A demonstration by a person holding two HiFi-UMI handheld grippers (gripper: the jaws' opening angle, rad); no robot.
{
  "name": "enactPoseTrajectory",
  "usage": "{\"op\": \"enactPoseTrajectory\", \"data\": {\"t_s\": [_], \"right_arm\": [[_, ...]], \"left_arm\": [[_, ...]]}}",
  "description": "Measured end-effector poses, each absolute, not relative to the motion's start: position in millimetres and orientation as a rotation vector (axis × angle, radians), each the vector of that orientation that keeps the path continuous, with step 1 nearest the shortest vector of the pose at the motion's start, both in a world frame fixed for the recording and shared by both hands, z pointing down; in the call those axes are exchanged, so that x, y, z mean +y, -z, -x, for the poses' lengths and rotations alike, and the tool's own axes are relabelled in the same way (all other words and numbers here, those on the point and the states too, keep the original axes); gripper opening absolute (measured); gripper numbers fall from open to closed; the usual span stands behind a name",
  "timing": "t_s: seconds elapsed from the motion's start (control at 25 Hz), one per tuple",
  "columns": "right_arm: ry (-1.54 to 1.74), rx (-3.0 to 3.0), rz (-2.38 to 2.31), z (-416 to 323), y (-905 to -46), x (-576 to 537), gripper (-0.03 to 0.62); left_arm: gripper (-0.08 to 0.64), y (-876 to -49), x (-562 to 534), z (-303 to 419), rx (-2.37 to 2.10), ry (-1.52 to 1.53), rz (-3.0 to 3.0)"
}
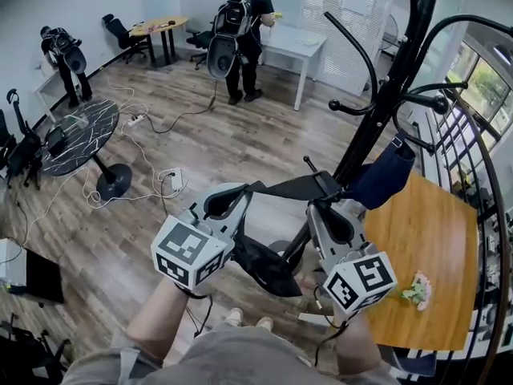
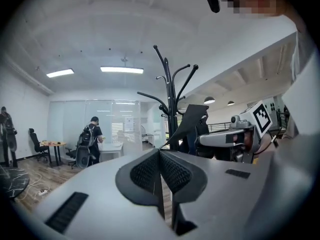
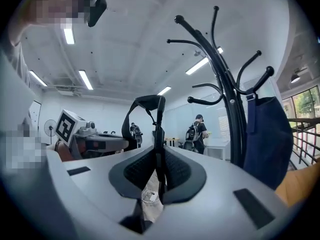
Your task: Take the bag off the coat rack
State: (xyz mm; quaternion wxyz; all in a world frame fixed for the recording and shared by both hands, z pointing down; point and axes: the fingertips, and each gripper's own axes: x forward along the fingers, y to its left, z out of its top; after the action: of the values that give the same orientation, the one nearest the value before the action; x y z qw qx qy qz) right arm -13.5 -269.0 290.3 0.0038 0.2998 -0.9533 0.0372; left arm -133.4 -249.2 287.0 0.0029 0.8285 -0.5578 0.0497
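A black bag [image 1: 268,271] is seen hanging between the two grippers, low in front of the person, just beside the pole of the coat rack [image 1: 385,95]. Its mouth cannot be seen into, so its contents cannot be told. A navy bag [image 1: 385,173] is hung on a hook of the rack, and nothing of its inside is shown either.

The strap [image 1: 292,187] of the black bag is stretched nearly level from one gripper to the other. The left hand-held gripper [image 1: 243,192] is closed tight, with the thin strap pinched at its tips. The right hand-held gripper [image 1: 322,200] is clamped on the strap as well, its pads [image 3: 177,171] kept slightly apart by the webbing that runs upright between them.

Both forearms are raised from the lower edge of the head view. The grippers are held roughly level, side by side and apart, and are pointed away from the person toward the rack, with the marker cubes nearest the camera.

Only in the head view is the hanging body of the black bag shown, along with a wooden counter [image 1: 425,247] to the right of the rack. Only in the right gripper view is the strap seen rising above the jaws into a loop that is clear of the hooks. In the left gripper view the strap is seen slanting up and to the right from the jaw tips.
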Motion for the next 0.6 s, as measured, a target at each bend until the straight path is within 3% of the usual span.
{"op": "enactPoseTrajectory", "data": {"t_s": [0.6], "right_arm": [[-0.059, -3.075, -0.391, 138, -297, -223, 0.061]], "left_arm": [[0.017, -294, -165, 239, -2.107, -0.259, -2.274]]}}
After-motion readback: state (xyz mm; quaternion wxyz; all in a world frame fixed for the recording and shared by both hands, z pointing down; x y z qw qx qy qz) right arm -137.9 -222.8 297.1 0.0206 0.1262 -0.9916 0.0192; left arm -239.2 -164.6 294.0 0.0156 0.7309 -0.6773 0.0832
